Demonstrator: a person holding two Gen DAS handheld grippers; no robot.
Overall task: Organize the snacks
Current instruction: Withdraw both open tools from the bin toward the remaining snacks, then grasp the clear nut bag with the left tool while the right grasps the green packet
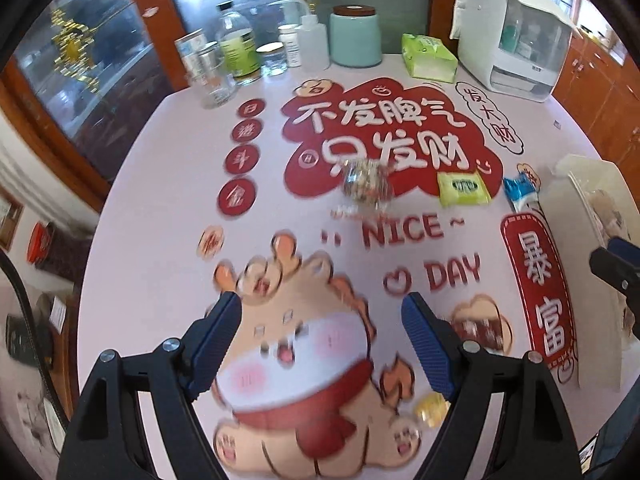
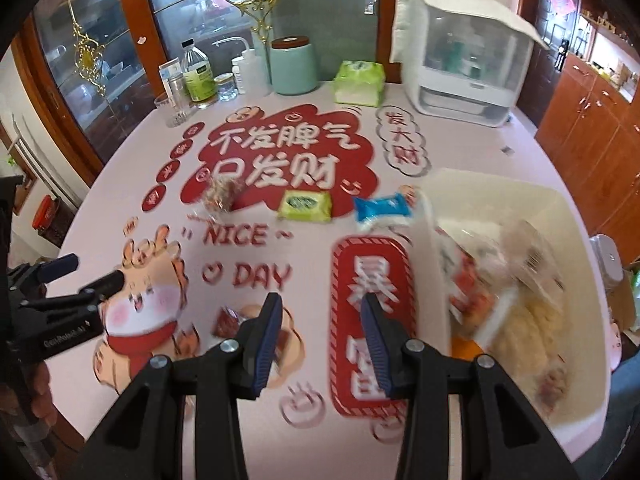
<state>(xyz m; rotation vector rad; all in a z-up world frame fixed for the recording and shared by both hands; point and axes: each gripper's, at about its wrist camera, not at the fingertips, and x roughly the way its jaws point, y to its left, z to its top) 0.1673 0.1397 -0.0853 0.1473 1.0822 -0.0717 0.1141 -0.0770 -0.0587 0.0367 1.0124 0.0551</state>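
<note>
Both the left gripper (image 1: 322,312) and right gripper (image 2: 320,312) are spread with nothing between the fingers. The clear crinkled snack packet (image 1: 366,186) lies ahead of the left one, well apart. The white plastic bin (image 2: 500,200) full of snacks stands just right of the right one.

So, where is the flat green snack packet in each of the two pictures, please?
Left wrist view: the flat green snack packet lies right of centre, on the lower right edge of the red cloud print.
Right wrist view: it lies near the centre, above the words NICE DAY.
Shared landmark: the blue and white snack packet lies just to its right in both.
</note>
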